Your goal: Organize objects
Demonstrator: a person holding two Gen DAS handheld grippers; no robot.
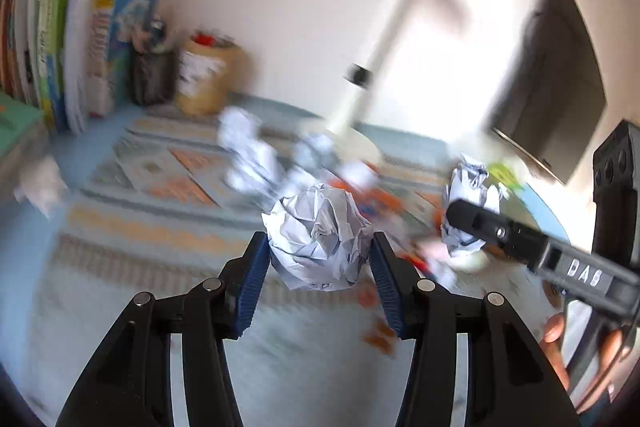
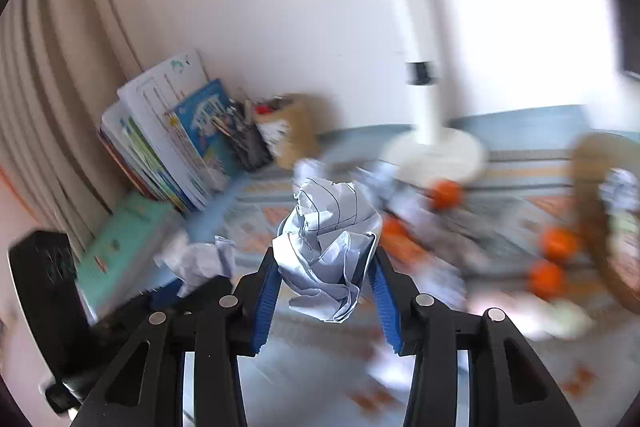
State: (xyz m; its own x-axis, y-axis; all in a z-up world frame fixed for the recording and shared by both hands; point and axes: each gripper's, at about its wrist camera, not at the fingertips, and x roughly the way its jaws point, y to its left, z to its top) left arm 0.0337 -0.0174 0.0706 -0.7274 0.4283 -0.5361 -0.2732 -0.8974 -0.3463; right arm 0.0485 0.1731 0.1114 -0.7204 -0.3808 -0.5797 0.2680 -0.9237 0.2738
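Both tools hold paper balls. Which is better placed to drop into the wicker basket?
Right, likely. The right tool grips its paper ball with the basket in view to its right; the left tool sees no basket.

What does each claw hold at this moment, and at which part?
The left claw grips a crumpled paper ball by its two sides. The right claw grips another crumpled lined paper ball by its lower sides.
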